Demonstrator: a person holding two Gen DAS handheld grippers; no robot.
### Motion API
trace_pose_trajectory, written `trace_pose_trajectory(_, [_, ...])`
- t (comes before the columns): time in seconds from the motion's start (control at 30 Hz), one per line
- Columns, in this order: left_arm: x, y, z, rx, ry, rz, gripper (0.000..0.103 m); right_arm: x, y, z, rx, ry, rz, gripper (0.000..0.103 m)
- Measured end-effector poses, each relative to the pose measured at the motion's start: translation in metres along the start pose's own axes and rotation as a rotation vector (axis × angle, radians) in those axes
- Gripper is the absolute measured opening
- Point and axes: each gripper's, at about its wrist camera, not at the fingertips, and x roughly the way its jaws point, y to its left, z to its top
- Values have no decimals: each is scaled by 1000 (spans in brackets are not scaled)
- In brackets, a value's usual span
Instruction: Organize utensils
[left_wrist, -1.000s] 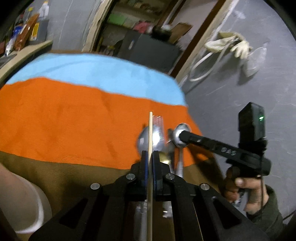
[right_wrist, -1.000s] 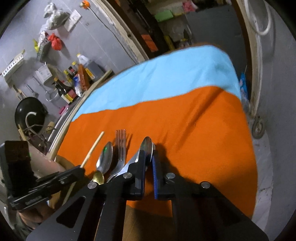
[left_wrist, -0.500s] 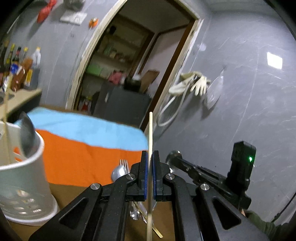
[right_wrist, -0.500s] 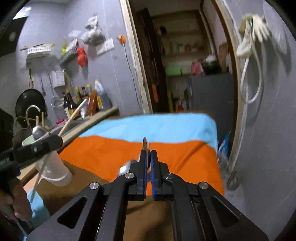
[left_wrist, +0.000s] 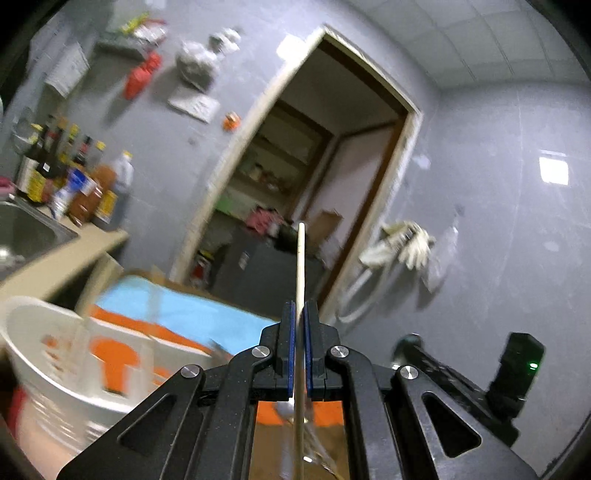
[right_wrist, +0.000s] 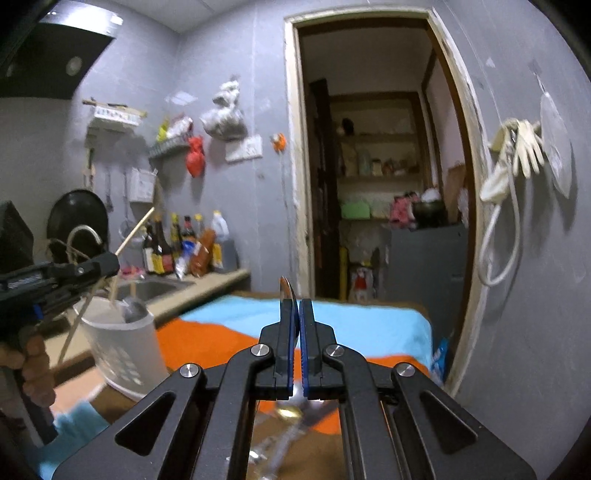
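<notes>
1. Setting: grey-walled kitchen with an open doorway (right_wrist: 376, 184) onto a shelved pantry; gloves (right_wrist: 524, 151) hang on the wall at 3 o'clock of the doorway. A striped cloth (right_wrist: 332, 325) in blue, orange and brown covers the work surface, and a counter (right_wrist: 207, 288) with a sink runs along the wall at 9 o'clock.

2. Left hand-held gripper (left_wrist: 300, 354): jaws nearly closed, clamped on a single wooden chopstick (left_wrist: 300, 266) that stands upright through the pads, its tip at 12 o'clock.

3. Right hand-held gripper (right_wrist: 296, 347): jaws closed on a metal spoon (right_wrist: 286, 290), held edge-on, its bowl rising above the pads at 12 o'clock.

4. Utensil holder (right_wrist: 122, 339): white, perforated, standing on the cloth at 9 o'clock of the right hand-held gripper. It already holds a spoon and chopsticks. In the left view it is blurred at 8 o'clock (left_wrist: 55, 354).

5. Remaining utensils (right_wrist: 288, 417): several metal pieces, blurred, lie on the cloth below the right jaws at 6 o'clock.

6. Step in hand, as judged: carrying both pieces to the holder. To do it well, bring one hand-held gripper over the rim at a time so the two do not cross. Tip each piece so its lower end enters first, clear of the items already inside, and loosen the grip only once that end is below the rim. The thin chopstick may pivot in the pads, so keep the grip firm.

7. Writing: the bottles (right_wrist: 184, 247) on the counter carry labels, too small and blurred to read. No legible brand anywhere.
</notes>
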Motion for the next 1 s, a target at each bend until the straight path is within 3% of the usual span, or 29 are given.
trace_pose_trajectory(0.23, [-35, 52, 34, -35, -131, 75, 2, 8, 44, 36, -11, -90, 110, 0])
trace_pose_trajectory(0.5, [-54, 111, 57, -83, -273, 108, 2, 33, 107, 67, -29, -193, 218, 0])
trace_pose_trajectory(0.77, [-52, 135, 48, -72, -356, 196, 2, 58, 151, 55, -127, -229, 187, 0])
trace_pose_trajectory(1.0, [-44, 138, 32, -42, -360, 272, 2, 75, 171, 32, -240, -226, 137, 0])
